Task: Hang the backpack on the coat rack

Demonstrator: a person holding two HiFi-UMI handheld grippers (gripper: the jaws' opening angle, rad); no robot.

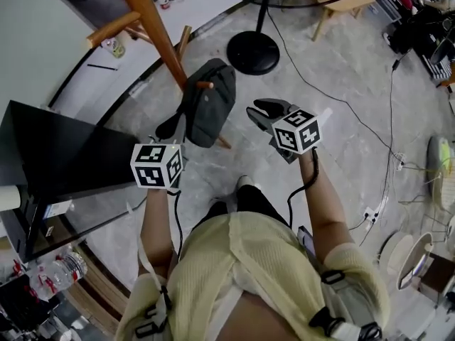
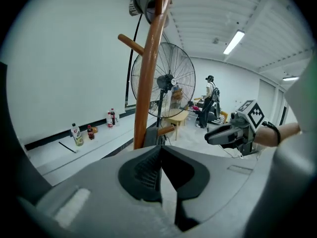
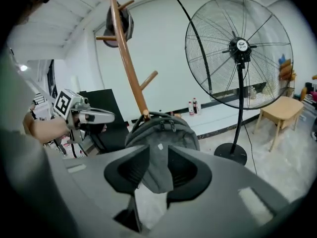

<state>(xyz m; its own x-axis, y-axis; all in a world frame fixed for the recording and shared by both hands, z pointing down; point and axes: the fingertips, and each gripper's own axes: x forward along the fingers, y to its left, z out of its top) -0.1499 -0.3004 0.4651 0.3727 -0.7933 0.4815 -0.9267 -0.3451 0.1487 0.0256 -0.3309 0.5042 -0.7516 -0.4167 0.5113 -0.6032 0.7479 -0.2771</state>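
Two claws are up in front of the coat rack, and neither has anything in it. The right claw [image 3: 157,151] stands with its jaws apart, pads bare. The backpack [image 3: 161,138] shows through that gap, but it sits beyond the tips and clear of them. Dead ahead of this claw, the grey pack hangs by its top handle from a low peg [image 3: 146,114]. The coat rack [image 3: 128,63] rises just behind it and leans away up to the left. High on that pole a dark item [image 3: 119,23] hangs too; what it is cannot be made out. Ahead and off to the right stands a big pedestal fan [image 3: 241,48]. A small wooden stool [image 3: 280,109] sits farther right, and a few bottles [image 3: 192,106] line the wall behind. Out to the left of the right claw, level with it, is the left claw [image 2: 159,151]. Its jaws are brought together at the tips, with nothing between them. Just ahead of it the rack's pole climbs past, a touch to the left. To its left and close beside it from the head view lies a black table [image 1: 64,155].
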